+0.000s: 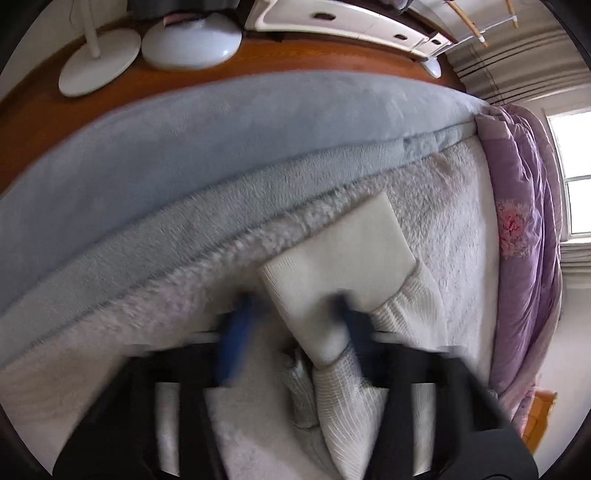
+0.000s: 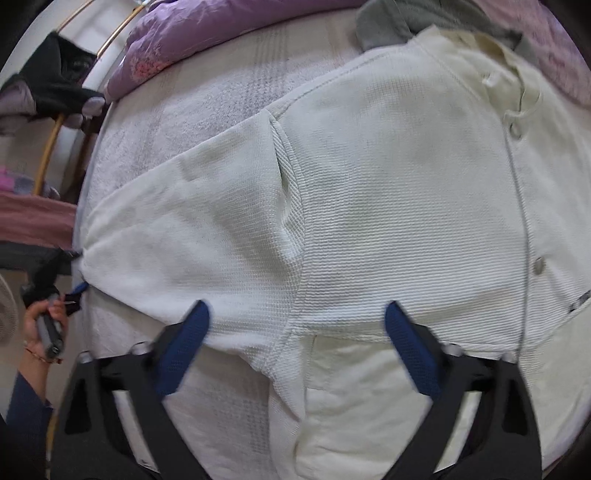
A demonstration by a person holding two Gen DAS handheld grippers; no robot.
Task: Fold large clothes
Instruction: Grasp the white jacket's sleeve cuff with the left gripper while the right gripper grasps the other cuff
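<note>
Right gripper (image 2: 295, 325) was held spread over the white shirt (image 2: 369, 203); left gripper (image 1: 291, 306), blurred, straddled its cuff (image 1: 332, 266); purple quilt (image 2: 229, 33) lay beyond.

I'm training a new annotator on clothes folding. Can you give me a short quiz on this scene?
1. True or false: the right gripper is shut on the white shirt.
2. The bunched quilt is: A green, B purple, C red.
3. What fastens the shirt's front?
Key: 1 false, its jaws stand wide apart over the shirt. 2 B. 3 round buttons.
</note>
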